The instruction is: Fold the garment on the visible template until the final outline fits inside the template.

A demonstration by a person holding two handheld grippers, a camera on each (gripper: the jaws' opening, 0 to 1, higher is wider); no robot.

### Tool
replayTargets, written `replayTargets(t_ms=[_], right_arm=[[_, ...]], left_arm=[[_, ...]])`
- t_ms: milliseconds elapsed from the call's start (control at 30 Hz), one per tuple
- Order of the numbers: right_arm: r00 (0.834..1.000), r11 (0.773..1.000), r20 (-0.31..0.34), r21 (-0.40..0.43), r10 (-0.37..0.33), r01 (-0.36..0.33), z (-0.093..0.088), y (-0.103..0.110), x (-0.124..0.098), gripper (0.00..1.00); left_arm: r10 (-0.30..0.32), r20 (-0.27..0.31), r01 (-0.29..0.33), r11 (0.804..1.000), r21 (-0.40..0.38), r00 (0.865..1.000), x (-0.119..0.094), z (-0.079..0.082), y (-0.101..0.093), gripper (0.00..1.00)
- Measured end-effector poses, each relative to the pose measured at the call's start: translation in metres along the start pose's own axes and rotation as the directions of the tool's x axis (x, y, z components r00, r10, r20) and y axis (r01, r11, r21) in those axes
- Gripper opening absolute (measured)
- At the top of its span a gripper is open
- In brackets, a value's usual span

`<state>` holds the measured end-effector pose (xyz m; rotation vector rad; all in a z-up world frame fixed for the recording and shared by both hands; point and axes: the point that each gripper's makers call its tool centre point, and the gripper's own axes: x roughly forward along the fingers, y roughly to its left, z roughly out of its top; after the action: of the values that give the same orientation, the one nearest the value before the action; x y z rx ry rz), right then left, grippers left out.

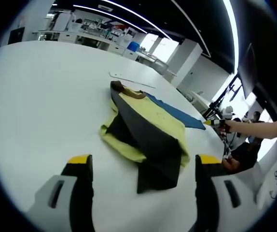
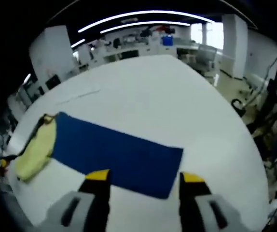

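Garment [image 1: 145,135] on table [image 1: 42,96]; template [image 2: 114,157] beside it, partly underneath

A: What lies on the table [image 2: 143,92]?

B: A blue template [image 2: 117,157], a flat rectangle running from about 9 o'clock toward 5 o'clock. A yellow garment [image 2: 34,152] sits bunched at its 9 o'clock end, touching or overlapping that edge.

A: And the right gripper [image 2: 145,180]?

B: Its yellow-tipped jaws rise from 6 o'clock, spread apart with nothing between them. The tips hover at the template's near edge; whether they touch it I cannot tell.

A: Beyond the table?

B: Desks and windows at 12 o'clock, ceiling light strips above.
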<state>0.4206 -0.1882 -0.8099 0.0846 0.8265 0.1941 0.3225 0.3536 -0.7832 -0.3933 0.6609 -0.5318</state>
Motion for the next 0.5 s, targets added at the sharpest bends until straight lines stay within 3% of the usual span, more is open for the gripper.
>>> replayTargets(t_ms=[200,300,500], right_arm=[[0.994,0.995,0.046,-0.013,0.097,-0.097,0.011,0.024,-0.002,0.78],[0.984,0.988,0.089,-0.043,0.154,-0.150,0.022,0.050,-0.011,0.85],[0.968,0.974,0.124,-0.095,0.217,-0.206,0.031,0.075,-0.019,0.96]], left_arm=[[-0.002,0.004,0.002,1.000,0.003,1.000,-0.002,0.001,-0.002,0.85],[0.002,0.002,-0.002,1.000,0.012,1.000,-0.004,0.000,-0.001,0.85],[0.007,-0.029,-0.005,0.998,0.062,1.000,-0.008,-0.009,-0.006,0.84]])
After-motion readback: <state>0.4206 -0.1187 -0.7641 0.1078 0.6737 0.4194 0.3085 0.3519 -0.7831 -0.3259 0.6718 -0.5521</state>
